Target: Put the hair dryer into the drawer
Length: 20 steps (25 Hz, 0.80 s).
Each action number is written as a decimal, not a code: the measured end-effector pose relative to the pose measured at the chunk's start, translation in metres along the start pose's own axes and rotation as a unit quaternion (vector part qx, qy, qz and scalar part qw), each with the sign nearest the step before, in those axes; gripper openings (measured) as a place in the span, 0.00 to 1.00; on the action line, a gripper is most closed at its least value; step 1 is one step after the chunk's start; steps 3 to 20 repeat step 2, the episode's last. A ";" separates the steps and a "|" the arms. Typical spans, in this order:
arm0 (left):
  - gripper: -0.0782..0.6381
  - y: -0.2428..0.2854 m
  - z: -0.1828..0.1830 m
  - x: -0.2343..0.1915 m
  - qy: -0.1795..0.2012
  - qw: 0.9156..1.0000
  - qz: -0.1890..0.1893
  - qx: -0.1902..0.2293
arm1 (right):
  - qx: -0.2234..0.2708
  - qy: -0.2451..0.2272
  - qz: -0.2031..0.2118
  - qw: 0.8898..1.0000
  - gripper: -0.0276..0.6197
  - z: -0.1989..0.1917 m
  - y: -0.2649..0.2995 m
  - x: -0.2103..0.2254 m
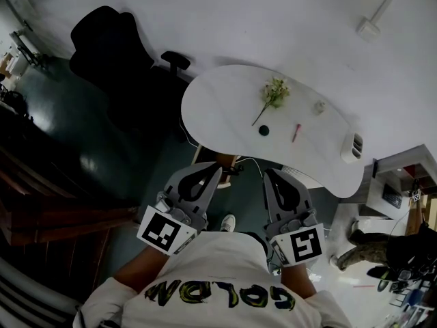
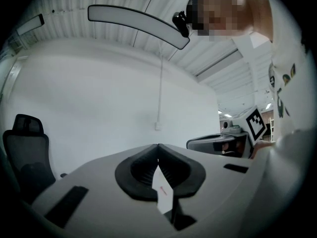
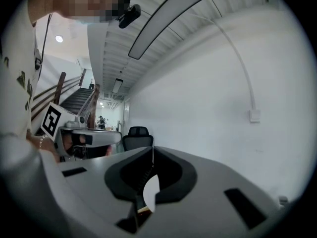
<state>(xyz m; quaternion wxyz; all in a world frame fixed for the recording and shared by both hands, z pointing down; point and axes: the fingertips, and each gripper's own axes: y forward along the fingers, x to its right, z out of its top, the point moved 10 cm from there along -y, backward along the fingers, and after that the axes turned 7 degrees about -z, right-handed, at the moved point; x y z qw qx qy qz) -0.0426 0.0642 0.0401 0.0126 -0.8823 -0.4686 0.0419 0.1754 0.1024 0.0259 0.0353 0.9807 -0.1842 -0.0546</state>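
Left hand-held gripper (image 1: 217,168) and right hand-held gripper (image 1: 268,173), jaws closed on nothing, sit level short of counter (image 1: 225,101); hair dryer and drawer unseen, leaving the step unjudgeable.

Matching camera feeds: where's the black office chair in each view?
Head view: black office chair, upper left.
Left gripper view: chair at the far left edge.
Right gripper view: chair just left of centre, far off.
Shared landmark: wall box with its cable run, also seen at and.
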 end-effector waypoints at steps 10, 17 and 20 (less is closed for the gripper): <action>0.13 0.001 0.000 0.000 -0.001 1.000 0.000 0.000 | -0.001 -0.001 0.001 1.000 0.07 0.000 0.001 0.001; 0.13 0.001 0.000 0.000 -0.001 1.000 0.000 0.000 | -0.001 -0.001 0.001 1.000 0.07 0.000 0.001 0.001; 0.13 0.001 0.000 0.000 -0.001 1.000 0.000 0.000 | -0.001 -0.001 0.001 1.000 0.07 0.000 0.001 0.001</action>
